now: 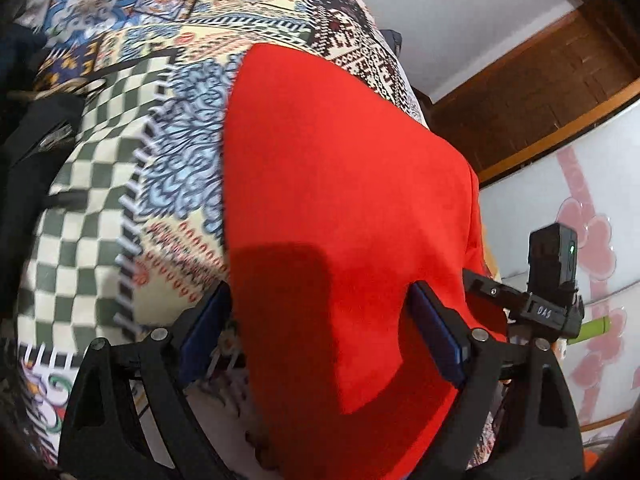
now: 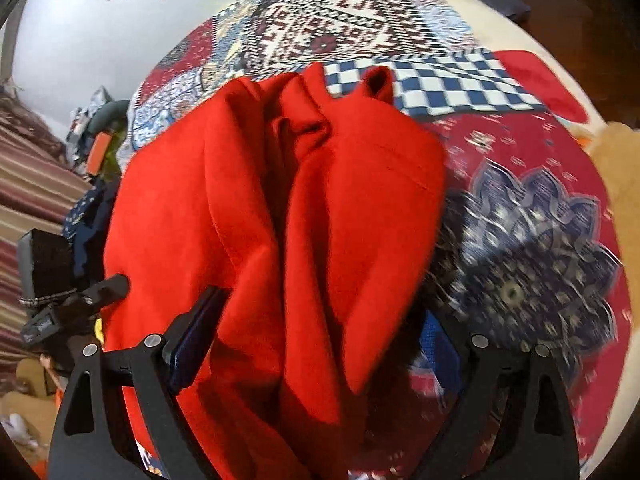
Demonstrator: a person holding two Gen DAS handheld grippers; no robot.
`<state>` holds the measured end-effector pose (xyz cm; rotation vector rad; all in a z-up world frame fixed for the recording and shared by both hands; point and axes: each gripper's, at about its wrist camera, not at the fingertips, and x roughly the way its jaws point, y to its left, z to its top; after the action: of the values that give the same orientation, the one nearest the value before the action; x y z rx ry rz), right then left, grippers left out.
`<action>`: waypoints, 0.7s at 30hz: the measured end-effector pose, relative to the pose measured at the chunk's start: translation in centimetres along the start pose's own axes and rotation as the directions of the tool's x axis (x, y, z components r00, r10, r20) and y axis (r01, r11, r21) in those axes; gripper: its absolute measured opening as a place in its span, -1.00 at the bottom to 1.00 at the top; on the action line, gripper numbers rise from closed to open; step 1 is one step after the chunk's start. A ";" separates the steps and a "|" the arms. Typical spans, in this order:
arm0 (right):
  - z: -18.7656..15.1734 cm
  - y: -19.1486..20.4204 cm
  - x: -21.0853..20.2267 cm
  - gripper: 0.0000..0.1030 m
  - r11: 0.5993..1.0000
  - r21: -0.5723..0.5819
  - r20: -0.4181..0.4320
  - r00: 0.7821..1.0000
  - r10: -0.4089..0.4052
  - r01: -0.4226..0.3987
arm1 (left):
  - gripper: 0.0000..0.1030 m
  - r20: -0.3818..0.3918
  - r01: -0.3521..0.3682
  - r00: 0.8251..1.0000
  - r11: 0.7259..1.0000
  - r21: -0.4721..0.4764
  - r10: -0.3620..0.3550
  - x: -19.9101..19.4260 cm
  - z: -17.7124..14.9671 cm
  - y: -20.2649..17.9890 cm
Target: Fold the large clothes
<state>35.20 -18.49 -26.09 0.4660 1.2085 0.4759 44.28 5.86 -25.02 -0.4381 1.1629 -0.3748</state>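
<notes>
- Red cloth, a large garment [image 1: 340, 184], lies on a bed under a patchwork bedspread [image 1: 132, 128] of checks, florals and geometric blocks.
- Left wrist view: the left tongs [image 1: 320, 320] stand wide apart, blue pads showing; the garment's smooth red panel fills the gap between them. The right-hand pad rests on or against the cloth; the left-hand pad sits at the cloth's edge, over the bedspread. Nothing is pinched.
- Right wrist view: the right tongs [image 2: 320, 332] also stand apart, with the garment [image 2: 280, 208] bunched in long folds running away from the camera between the fingers. The left-hand blue pad touches the cloth; the right-hand finger is mostly hidden behind a fold, so whether it touches cannot be told.
- The bedspread [image 2: 528, 248] here shows a blue medallion on red, just right of the garment.
- Writing: a small white label on the black mount [image 1: 548, 312] beside the left tongs, seen upside down, seems to read "640"; blurred, not certain.
</notes>
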 end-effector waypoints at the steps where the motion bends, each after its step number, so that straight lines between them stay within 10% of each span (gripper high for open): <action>1: 0.1 0.2 0.1 0.75 1.000 0.001 -0.001 1.000 0.013 -0.013 | 0.74 0.001 -0.004 1.000 1.000 0.007 0.004 0.2 0.2 -0.3; 6: 0.9 0.5 1.2 0.48 0.996 0.042 -0.013 0.997 0.079 -0.078 | 0.54 0.007 -0.016 1.000 0.999 0.036 0.015 0.8 0.6 -1.3; 11: 0.4 0.4 0.1 -0.41 0.992 0.084 -0.011 0.995 0.099 -0.098 | 0.04 0.031 -0.031 0.999 0.997 0.071 0.029 -0.2 0.3 -1.2; 21: -1.7 8.3 -5.6 -0.59 0.994 -0.090 0.033 0.998 0.058 -0.055 | -0.43 0.065 -0.036 0.997 0.990 0.134 0.028 -6.1 -1.6 -4.3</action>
<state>31.13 -14.84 -17.48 0.4318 1.1369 0.5656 40.42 4.99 -18.48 -0.3106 1.0749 -0.4062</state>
